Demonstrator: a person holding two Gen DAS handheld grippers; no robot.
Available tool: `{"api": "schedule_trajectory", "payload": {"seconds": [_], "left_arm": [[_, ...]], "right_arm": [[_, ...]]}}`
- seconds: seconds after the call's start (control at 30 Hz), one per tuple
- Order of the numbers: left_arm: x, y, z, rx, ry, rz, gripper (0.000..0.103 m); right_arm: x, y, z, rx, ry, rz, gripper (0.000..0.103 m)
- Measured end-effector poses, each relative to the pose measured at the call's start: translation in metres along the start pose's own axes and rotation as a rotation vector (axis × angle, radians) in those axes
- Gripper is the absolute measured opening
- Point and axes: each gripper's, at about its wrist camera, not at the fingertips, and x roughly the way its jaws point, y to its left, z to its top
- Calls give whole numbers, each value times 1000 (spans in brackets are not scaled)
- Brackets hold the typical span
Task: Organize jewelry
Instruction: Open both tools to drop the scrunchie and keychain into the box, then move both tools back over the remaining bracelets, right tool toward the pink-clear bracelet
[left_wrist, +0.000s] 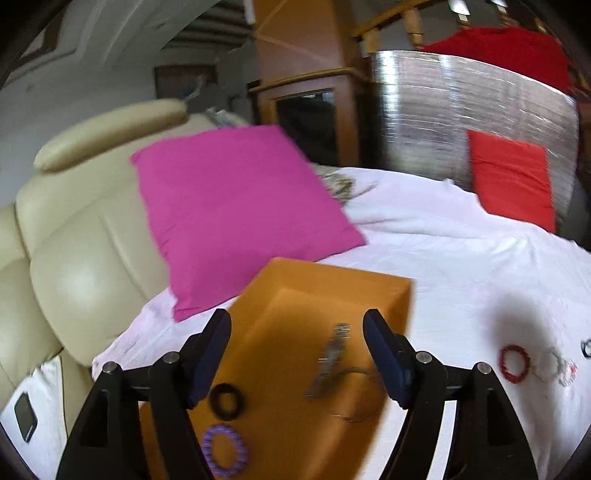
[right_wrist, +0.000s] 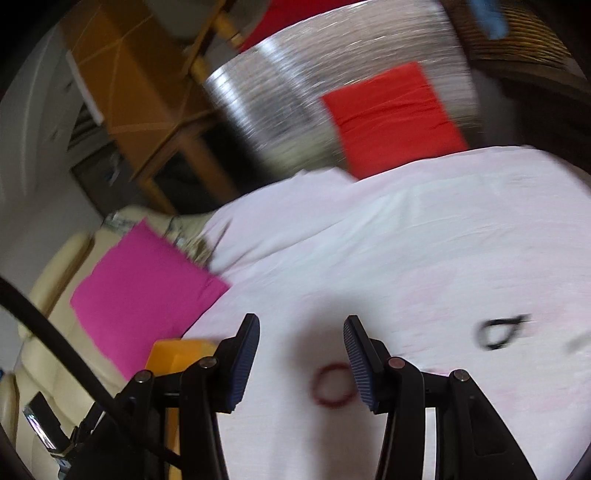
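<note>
Looking down, left view alone shows orange tray (left_wrist: 295, 291) interior: black ring (left_wrist: 226, 400), purple beaded bracelet (left_wrist: 224, 453), blurred metal chain (left_wrist: 330, 363). Left gripper (left_wrist: 296, 360) fingers wide, empty, above tray. Right view alone shows dark loop (right_wrist: 502, 332) on white sheet (right_wrist: 424, 240). Right gripper (right_wrist: 301, 362) fingers apart, empty; red beaded bracelet (right_wrist: 332, 385) lies between them, nearer right pad.

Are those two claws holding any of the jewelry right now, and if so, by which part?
No. The left gripper is open over the orange tray, and the right gripper is open above the red bracelet on the sheet; neither grips anything.
</note>
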Motion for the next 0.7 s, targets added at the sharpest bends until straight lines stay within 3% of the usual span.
{"api": "schedule_trajectory", "payload": {"seconds": [0.2,0.4,0.5,0.7], "left_arm": [[-5,-58,-4,125,-8,-65,74],[-11,-110,-13,212,10,-144,74],[-10,-133,-19,250,32,-185,75],[-3,-175,-31,309,86,-249,74]], "right_arm": [[-54,-96,9,160,-93,-47,51],[-64,-179,-5,345,-91,-72,51],[-50,-204,-7,409,-48,-69,51],[-36,-220,-4,421,-4,-77,51]]}}
